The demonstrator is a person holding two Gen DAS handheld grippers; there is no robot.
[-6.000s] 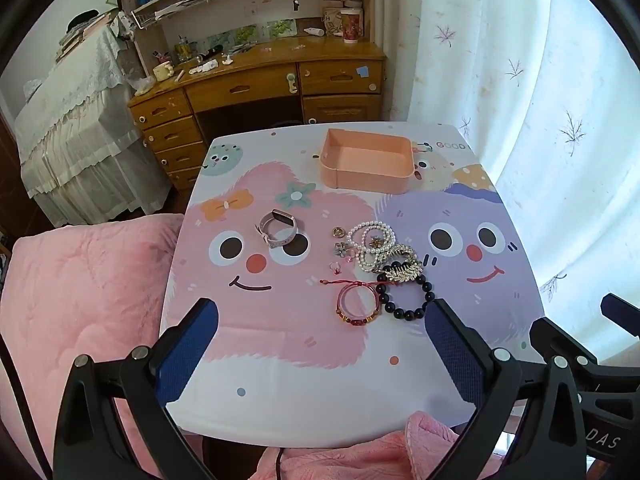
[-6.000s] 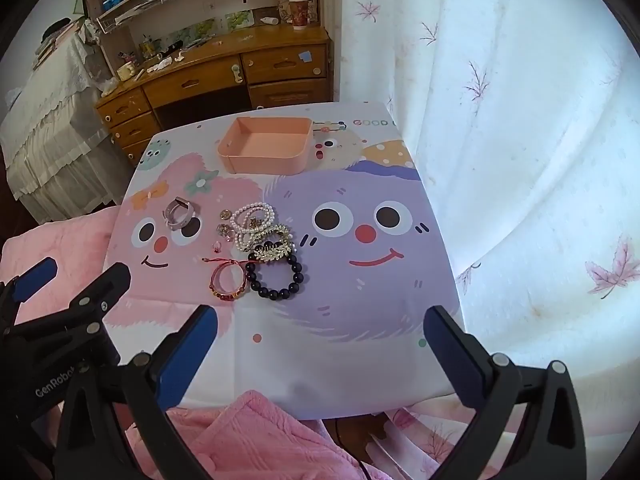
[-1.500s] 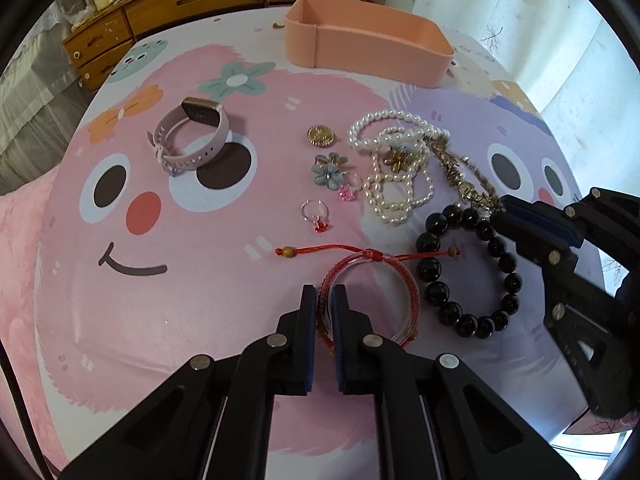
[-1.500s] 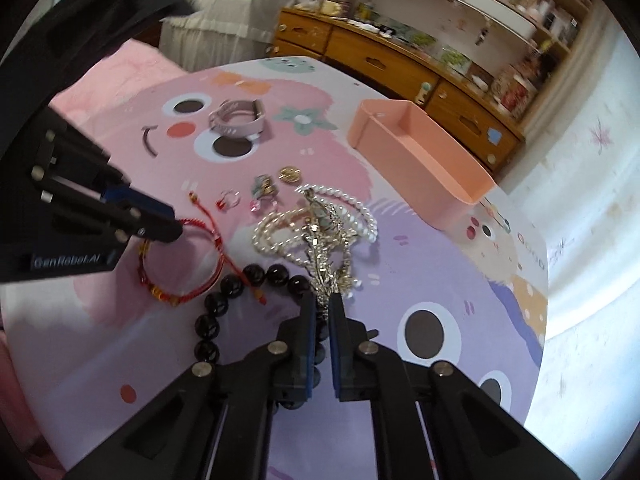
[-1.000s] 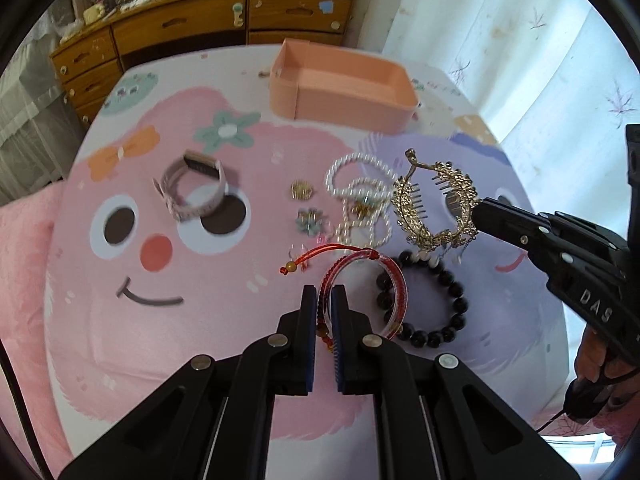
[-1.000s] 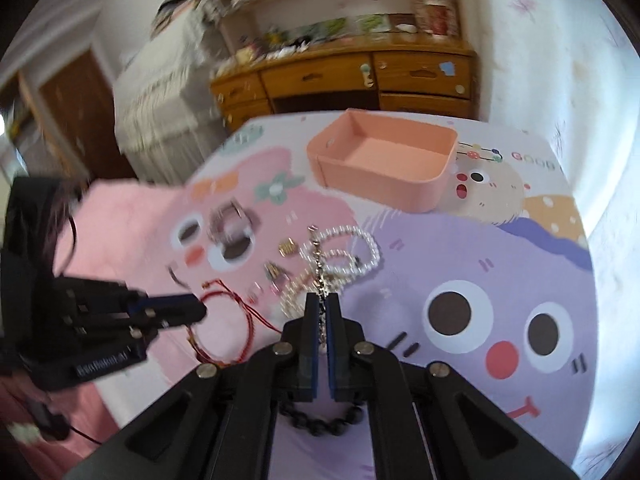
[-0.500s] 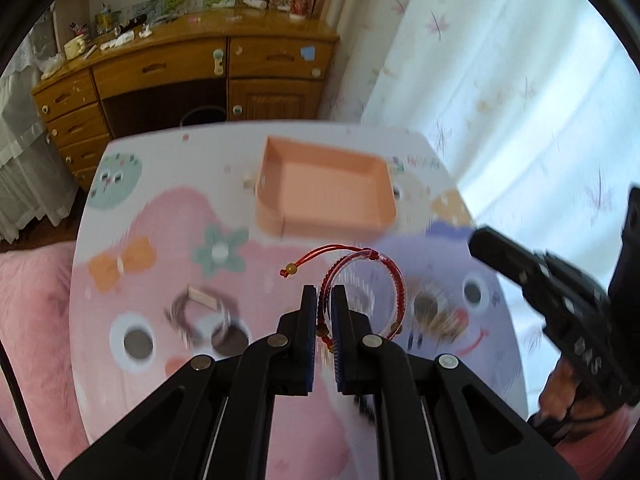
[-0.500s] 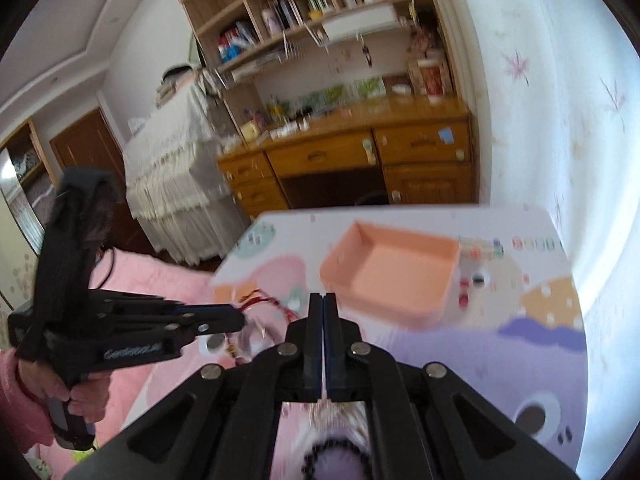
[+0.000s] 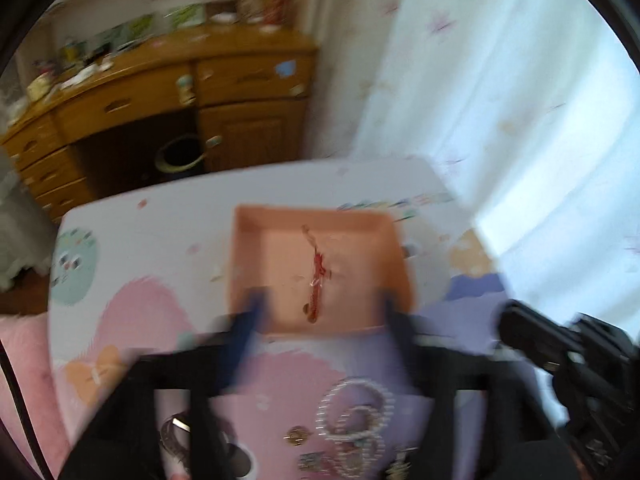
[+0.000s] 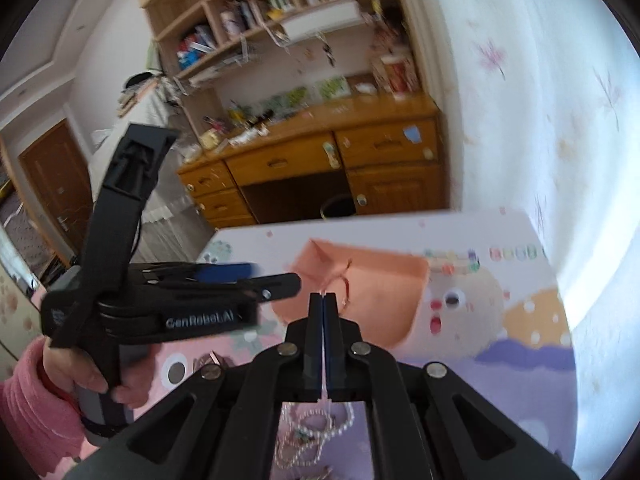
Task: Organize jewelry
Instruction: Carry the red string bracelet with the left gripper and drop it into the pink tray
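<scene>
Hovering my left tool (image 9: 316, 320), its fingers spread apart, I am seeing the red bracelet (image 9: 316, 284) inside the pink tray (image 9: 248, 264); my right tool (image 10: 324, 300) is pinching something pale I cannot identify.

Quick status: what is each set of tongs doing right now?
Left tongs: open, empty; red bracelet is over or in the pink tray.
Right tongs: shut; what they hold cannot be told.
</scene>
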